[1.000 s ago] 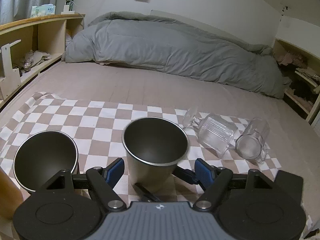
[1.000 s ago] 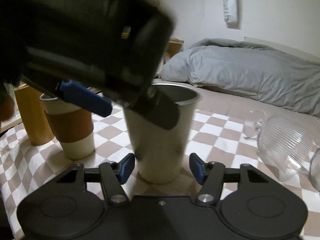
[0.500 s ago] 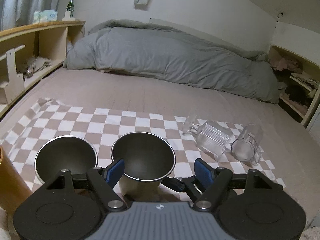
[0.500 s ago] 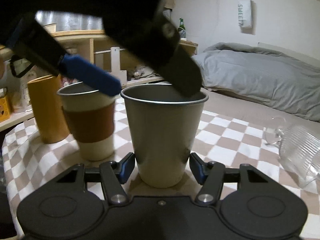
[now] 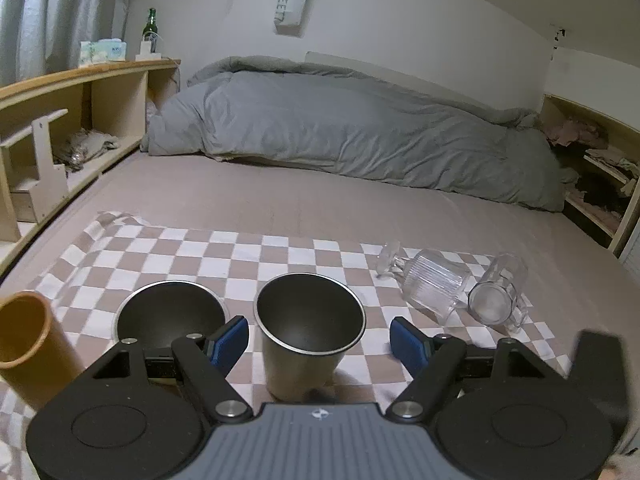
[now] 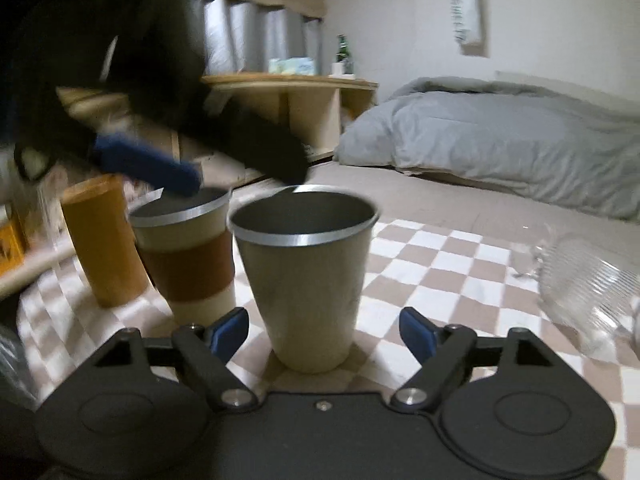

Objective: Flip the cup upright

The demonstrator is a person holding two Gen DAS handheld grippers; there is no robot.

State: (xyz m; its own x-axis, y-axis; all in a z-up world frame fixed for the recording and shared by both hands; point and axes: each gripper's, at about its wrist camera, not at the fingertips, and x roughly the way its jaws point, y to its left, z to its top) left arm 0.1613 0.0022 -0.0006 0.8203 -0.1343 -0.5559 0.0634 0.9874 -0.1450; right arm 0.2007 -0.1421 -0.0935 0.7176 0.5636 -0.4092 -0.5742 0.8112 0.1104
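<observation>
A grey metal cup stands upright on the checkered cloth; it also shows in the right wrist view. My left gripper is open above and behind it, jaws either side, not touching. My right gripper is open, low on the cloth, its blue pads apart from the cup's base. A ribbed glass cup and a clear glass mug lie on their sides at the right. The ribbed glass shows blurred in the right wrist view.
A sleeved paper cup and an orange tumbler stand upright left of the metal cup. The left gripper's body hangs blurred above them. A grey duvet lies at the back. Wooden shelves run along the left.
My left gripper has risen and drawn back from the metal cup, which stays upright on the cloth. My right gripper has pulled back a little, jaws open around the cup.
</observation>
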